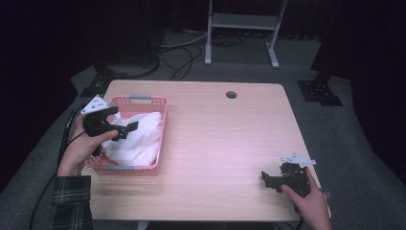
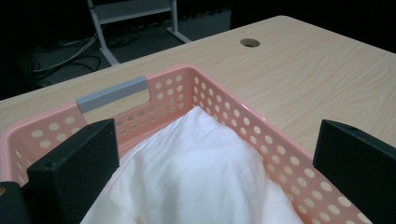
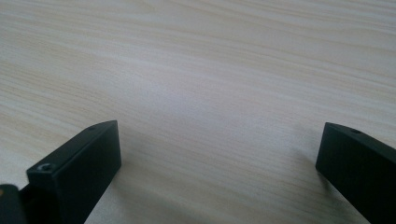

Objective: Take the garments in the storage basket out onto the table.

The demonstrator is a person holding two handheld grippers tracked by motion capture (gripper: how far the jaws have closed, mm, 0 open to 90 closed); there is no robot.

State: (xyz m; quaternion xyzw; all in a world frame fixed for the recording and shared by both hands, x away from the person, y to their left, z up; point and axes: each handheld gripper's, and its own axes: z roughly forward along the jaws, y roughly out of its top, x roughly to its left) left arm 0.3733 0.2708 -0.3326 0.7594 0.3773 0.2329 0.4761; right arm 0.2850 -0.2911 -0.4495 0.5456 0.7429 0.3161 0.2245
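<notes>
At the table's left side, a pink perforated basket [image 1: 143, 168] holds a bunched white cloth [image 1: 136, 136]. The left gripper [image 1: 125, 122] hovers just over the cloth, jaws spread wide and gripping nothing; in the left gripper view the white cloth [image 2: 196, 172] sits between them. Nothing appears lifted out yet, so the work looks barely begun. Far right, the right gripper [image 1: 269, 181] rests near the wooden table [image 1: 225, 134], jaws wide apart and empty.

Dim room, table [image 1: 220, 143] lit from above w/ mild glare; bg black, pics soft
</notes>
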